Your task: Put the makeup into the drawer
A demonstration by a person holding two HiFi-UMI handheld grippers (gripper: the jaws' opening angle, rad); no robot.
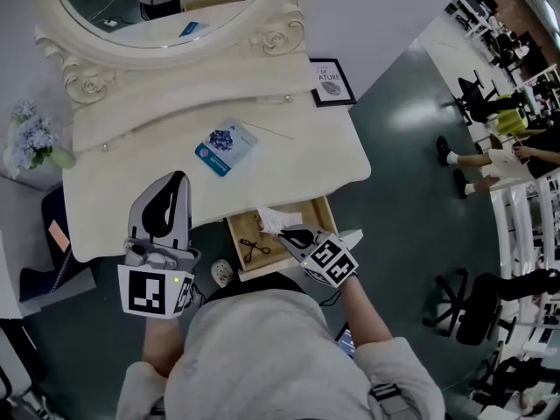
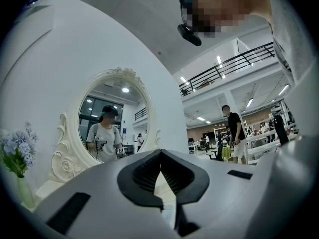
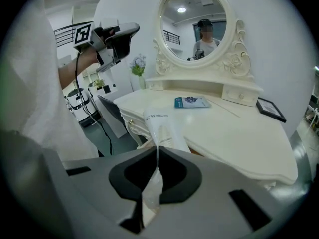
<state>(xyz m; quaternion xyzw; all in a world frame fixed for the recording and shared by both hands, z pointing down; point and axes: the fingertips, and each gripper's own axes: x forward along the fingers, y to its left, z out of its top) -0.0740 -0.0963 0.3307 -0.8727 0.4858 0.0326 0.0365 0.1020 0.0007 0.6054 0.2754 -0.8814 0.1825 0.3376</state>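
My right gripper (image 1: 285,231) is shut on a pale, translucent makeup sachet (image 1: 269,219), pinching its lower end between the pads; it hangs over the open wooden drawer (image 1: 325,210) at the front of the cream dressing table (image 1: 289,169). In the right gripper view the sachet (image 3: 159,131) sticks up out of my right gripper (image 3: 157,156). A dark scissor-like tool (image 1: 255,249) lies in the drawer. My left gripper (image 1: 174,185) is held level over the table's front left edge, shut with nothing in it; its tips (image 2: 160,166) meet in the left gripper view.
A blue-and-white packet (image 1: 225,147) lies mid-table, and a thin stick lies beside it. A framed picture (image 1: 332,82) stands at the back right, an oval mirror (image 1: 166,7) behind, flowers (image 1: 31,138) at the left. People and office chairs are on the floor at the far right.
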